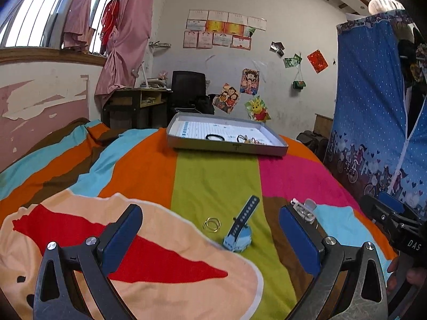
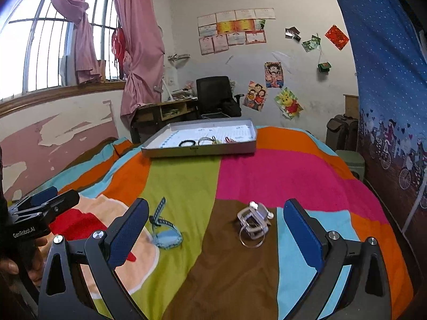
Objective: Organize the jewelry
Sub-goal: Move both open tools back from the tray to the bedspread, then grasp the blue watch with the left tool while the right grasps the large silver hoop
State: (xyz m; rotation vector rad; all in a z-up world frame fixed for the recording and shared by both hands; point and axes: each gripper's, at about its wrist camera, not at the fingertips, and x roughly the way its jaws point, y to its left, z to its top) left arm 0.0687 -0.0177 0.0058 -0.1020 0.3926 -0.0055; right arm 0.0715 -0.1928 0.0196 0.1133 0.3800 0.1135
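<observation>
On the striped bedspread lie a pair of thin gold rings (image 1: 212, 224), a blue watch (image 1: 238, 233) (image 2: 166, 230) with its strap sticking up, and a clear and silver keyring trinket (image 2: 253, 221) (image 1: 304, 210). My left gripper (image 1: 210, 233) is open, with the rings and watch between its fingers, a little ahead. My right gripper (image 2: 216, 229) is open too, the trinket lying between its fingers. A grey box lid (image 1: 229, 148) (image 2: 200, 150) at the far end of the bed holds a black band (image 1: 215, 137) and other small jewelry.
A blue fabric wardrobe (image 2: 387, 93) stands close on the right of the bed. Beyond the box lid are a desk (image 2: 162, 113) and a black chair (image 2: 213, 96). A window with pink curtains (image 2: 141, 40) is on the left. Each gripper's housing shows in the other view.
</observation>
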